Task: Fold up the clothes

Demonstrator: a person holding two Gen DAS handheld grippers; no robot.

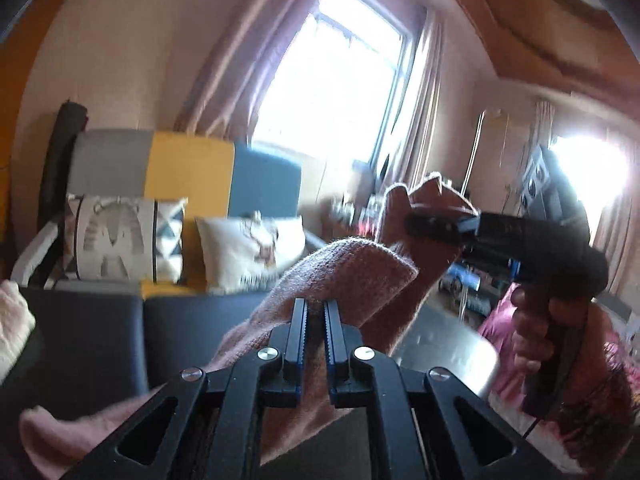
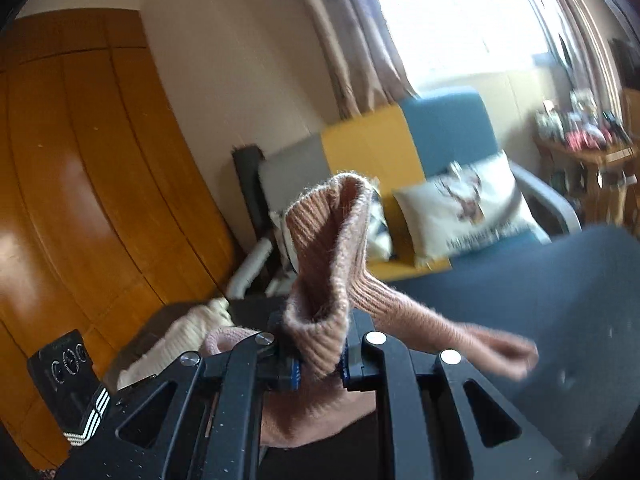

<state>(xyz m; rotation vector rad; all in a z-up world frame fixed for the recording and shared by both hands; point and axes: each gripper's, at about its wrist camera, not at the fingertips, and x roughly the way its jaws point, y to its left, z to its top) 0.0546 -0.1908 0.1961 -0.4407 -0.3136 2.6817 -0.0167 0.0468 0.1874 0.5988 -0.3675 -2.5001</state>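
Clearly both grippers hold one pink knit garment [image 1: 352, 276] up in the air above the dark surface [image 1: 80, 328], likely to stretch it out before folding. The left gripper [image 1: 316, 308] is clamped on its edge, and the right gripper [image 2: 320, 360] pinches the ribbed cuff [image 2: 324, 248]. Two cushions [image 1: 248, 252] sit on the sofa [image 1: 264, 176] behind, and one cream garment [image 2: 180, 332] lies nearby.

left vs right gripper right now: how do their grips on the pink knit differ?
The left gripper pinches smooth, fuzzy fabric of the pink knit garment; the right gripper clamps its ribbed edge. The left gripper points roughly level at the sofa; the right gripper, seen from the left wrist, lies sideways and higher. Both are shut on one garment, held aloft.
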